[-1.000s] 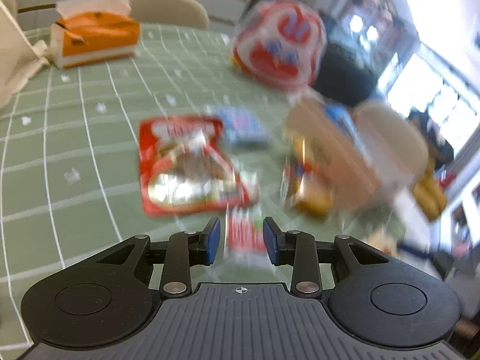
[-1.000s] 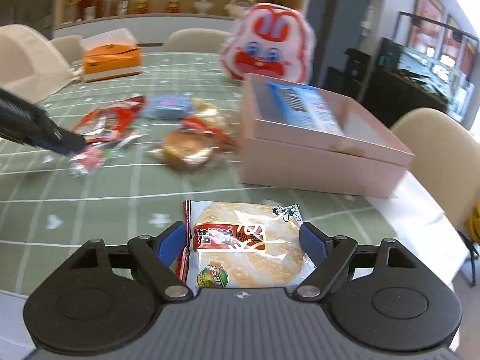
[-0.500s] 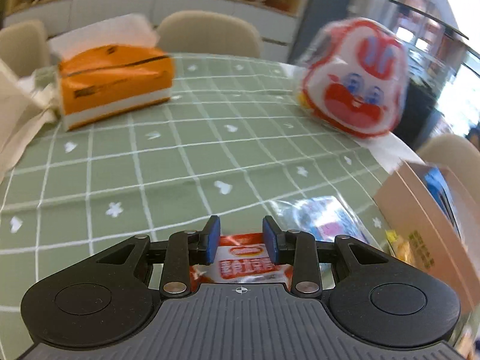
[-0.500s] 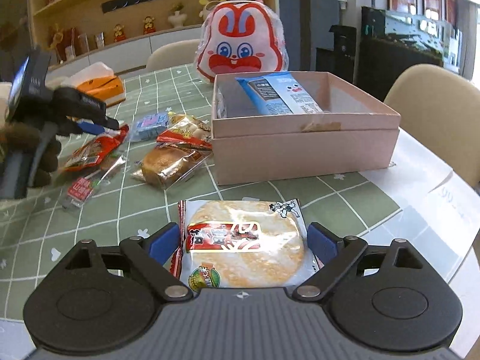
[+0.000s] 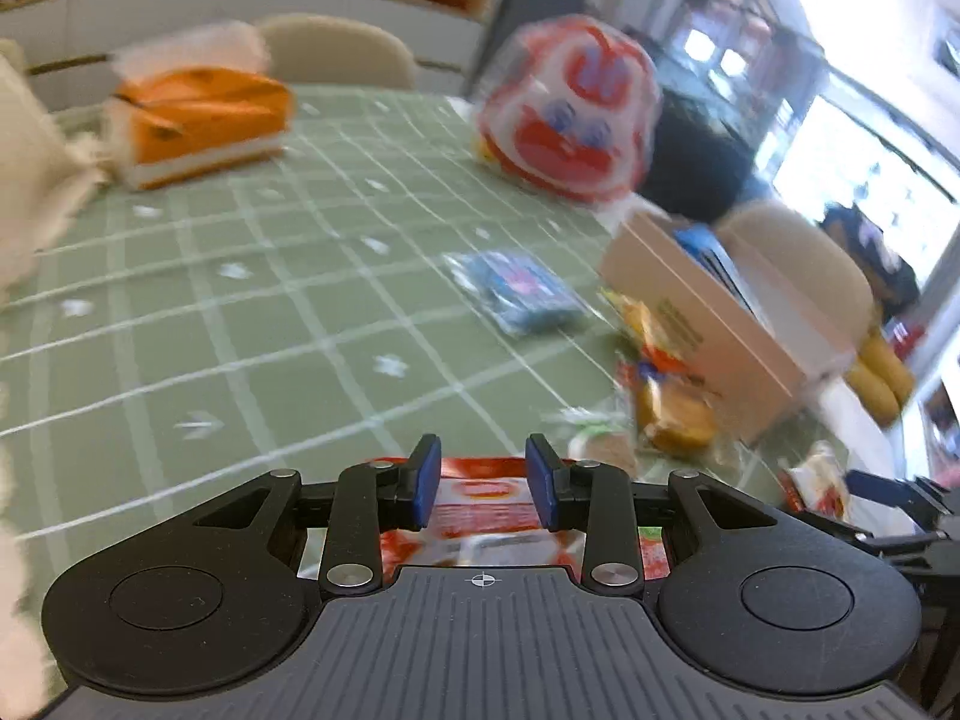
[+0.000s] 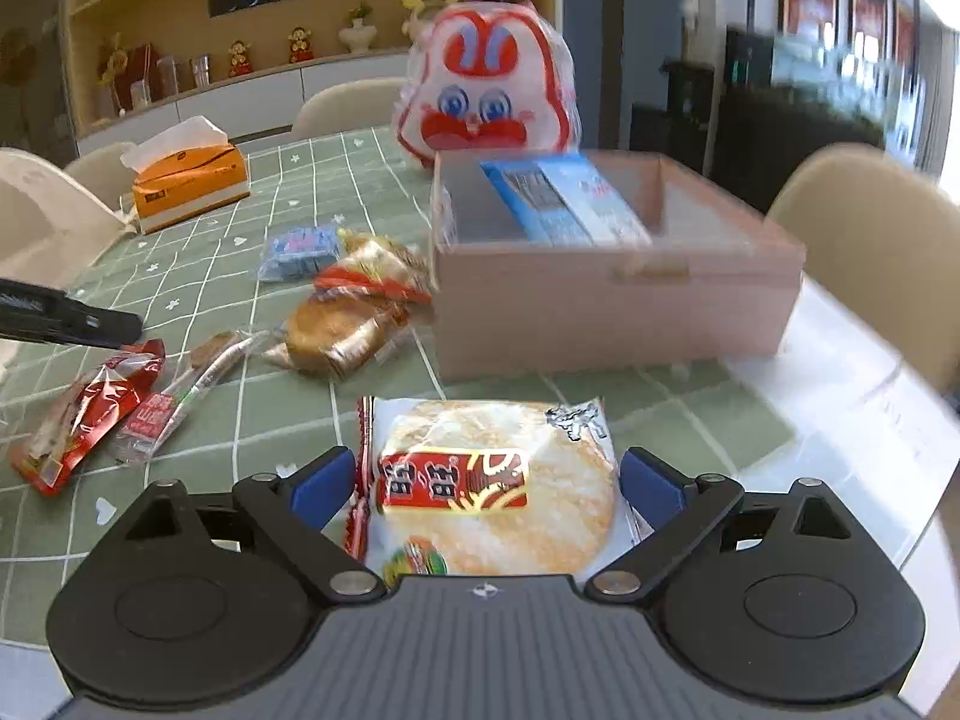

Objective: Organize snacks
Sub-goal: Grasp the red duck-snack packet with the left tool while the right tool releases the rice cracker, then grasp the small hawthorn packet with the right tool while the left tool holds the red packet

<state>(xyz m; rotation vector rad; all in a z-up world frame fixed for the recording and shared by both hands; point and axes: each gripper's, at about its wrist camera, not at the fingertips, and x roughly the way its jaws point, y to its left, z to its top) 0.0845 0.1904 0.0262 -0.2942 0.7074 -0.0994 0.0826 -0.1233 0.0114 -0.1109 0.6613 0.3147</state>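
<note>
My right gripper (image 6: 485, 483) is shut on a rice cracker packet (image 6: 489, 486) and holds it in front of the pink cardboard box (image 6: 612, 300), which holds a blue packet (image 6: 558, 198). My left gripper (image 5: 483, 483) is partly open above a red snack packet (image 5: 486, 516) lying on the green tablecloth; I cannot tell whether the pads touch it. That red packet (image 6: 84, 414) also shows in the right wrist view under the left gripper's tip (image 6: 90, 324). Bread packets (image 6: 354, 312) and a small blue packet (image 6: 300, 243) lie left of the box.
A red-and-white rabbit bag (image 6: 486, 96) stands behind the box. An orange tissue box (image 6: 189, 180) sits at the far left of the table. Beige chairs (image 6: 876, 240) ring the table. A thin wrapped stick snack (image 6: 180, 396) lies beside the red packet.
My left gripper has swung right and back over the red packet, its view now blurred. My right gripper has moved closer to the box with the rice cracker packet.
</note>
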